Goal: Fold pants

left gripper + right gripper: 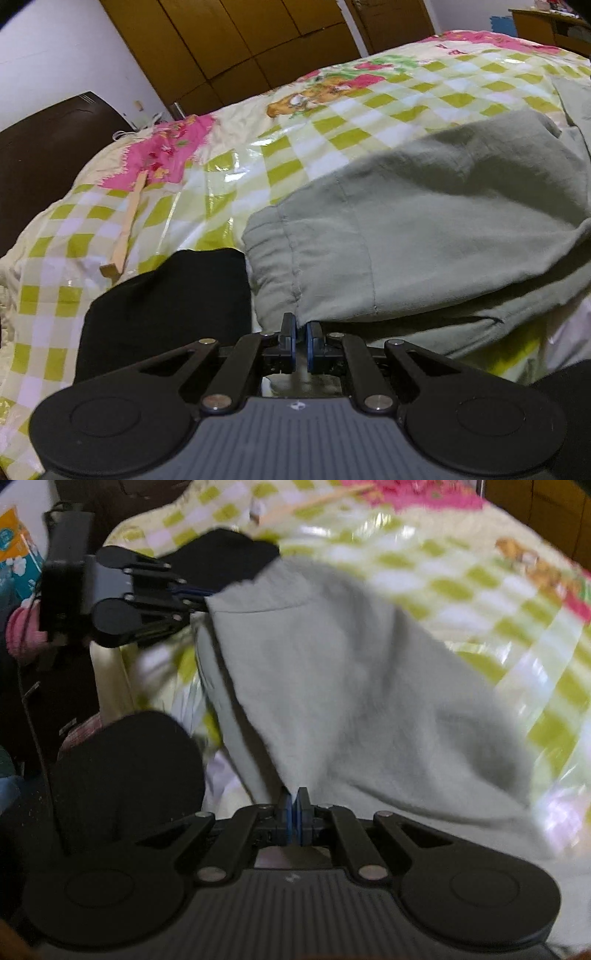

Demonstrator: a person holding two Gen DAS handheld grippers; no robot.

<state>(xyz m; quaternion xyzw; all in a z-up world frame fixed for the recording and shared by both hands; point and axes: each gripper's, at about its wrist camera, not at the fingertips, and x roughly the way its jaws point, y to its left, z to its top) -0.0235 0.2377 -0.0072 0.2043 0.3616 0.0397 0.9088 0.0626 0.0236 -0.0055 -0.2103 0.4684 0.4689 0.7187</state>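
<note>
Grey-green pants (424, 229) hang lifted over a checkered bed cover (221, 173), the left gripper (301, 341) and right gripper (294, 818) each with jaws pinching the fabric's edge beside a black garment (166, 310).

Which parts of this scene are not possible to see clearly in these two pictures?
- Pants: right side cut off by left wrist view's edge.
- Black garment: partly hidden behind left gripper.
- Bedspread: blurred in right wrist view.
- Right gripper: pinched edge hidden between the fingers.
</note>
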